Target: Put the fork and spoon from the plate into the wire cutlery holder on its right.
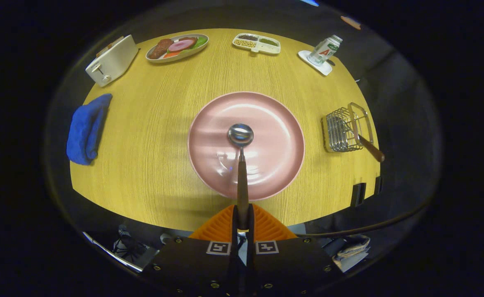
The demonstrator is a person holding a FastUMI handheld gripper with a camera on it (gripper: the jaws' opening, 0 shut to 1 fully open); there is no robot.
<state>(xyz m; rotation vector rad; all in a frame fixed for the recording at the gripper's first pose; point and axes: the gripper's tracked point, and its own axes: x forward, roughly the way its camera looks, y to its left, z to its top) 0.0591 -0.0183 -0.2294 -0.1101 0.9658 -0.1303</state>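
My gripper (242,218) is shut on the brown handle of a spoon (241,142), whose shiny bowl hangs above the middle of the pink plate (281,123). Both fingers press on the handle's near end. To the right of the plate stands the wire cutlery holder (341,130), and a wooden-handled utensil (370,148) leans out of it toward the table's right edge; its head is hidden inside the wires.
A white toaster (111,61) and a blue cloth (86,128) sit at the left. At the back are an oval dish of food (177,47), a divided snack tray (256,43) and a bottle on a coaster (323,51). The round wooden table (151,136) ends just before my fingers.
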